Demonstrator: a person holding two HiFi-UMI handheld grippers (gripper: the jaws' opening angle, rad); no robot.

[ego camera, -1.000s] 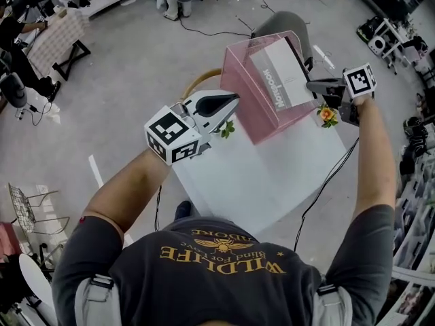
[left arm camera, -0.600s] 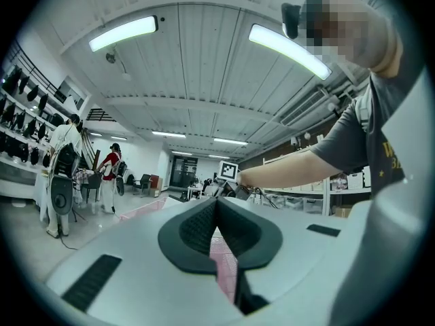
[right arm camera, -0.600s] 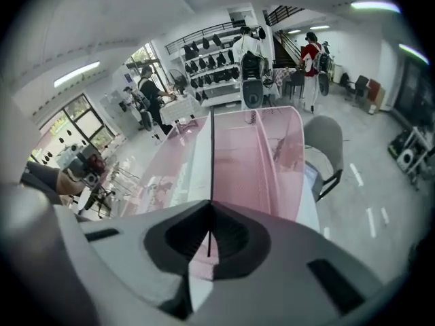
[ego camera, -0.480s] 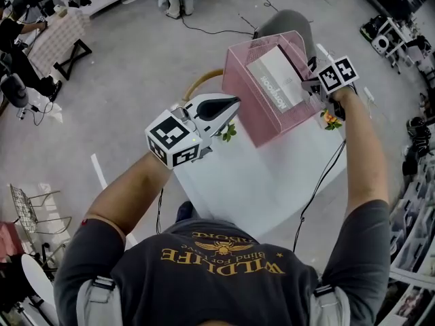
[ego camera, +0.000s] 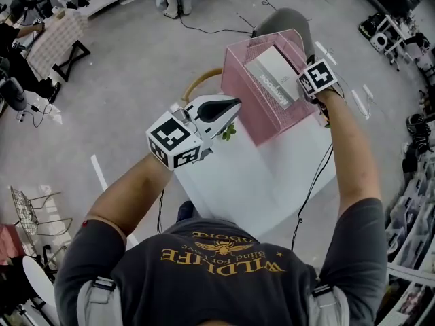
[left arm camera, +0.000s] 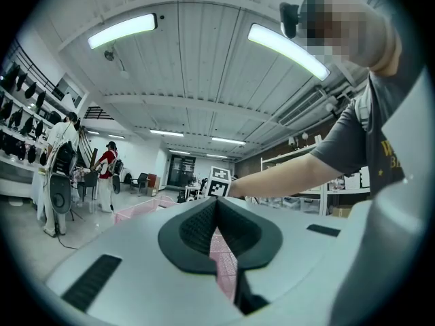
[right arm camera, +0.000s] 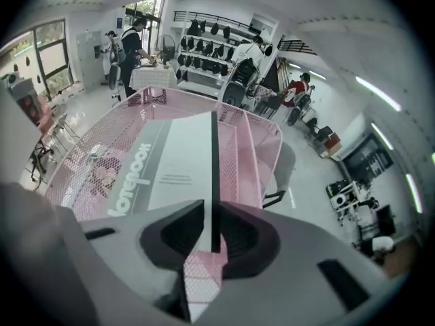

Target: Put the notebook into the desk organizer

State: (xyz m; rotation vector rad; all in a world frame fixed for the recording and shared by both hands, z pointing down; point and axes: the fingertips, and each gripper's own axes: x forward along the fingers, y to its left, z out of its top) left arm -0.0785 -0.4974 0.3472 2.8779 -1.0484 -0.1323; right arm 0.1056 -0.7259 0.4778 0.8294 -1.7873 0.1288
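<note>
The white and grey notebook (right arm camera: 178, 160) stands inside the pink wire mesh desk organizer (ego camera: 253, 117) on the white desk (ego camera: 272, 182). The right gripper (right arm camera: 212, 231) has its jaws around the notebook's edge, and they have just been opening. The left gripper (left arm camera: 216, 212) has its jaws closed on nothing, near the organizer

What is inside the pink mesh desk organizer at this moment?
A grey-and-white notebook stands inside the organizer, its upper edge between the jaws of the right hand-held gripper, which have just been opening. The notebook hides the organizer's floor beneath it.
</note>
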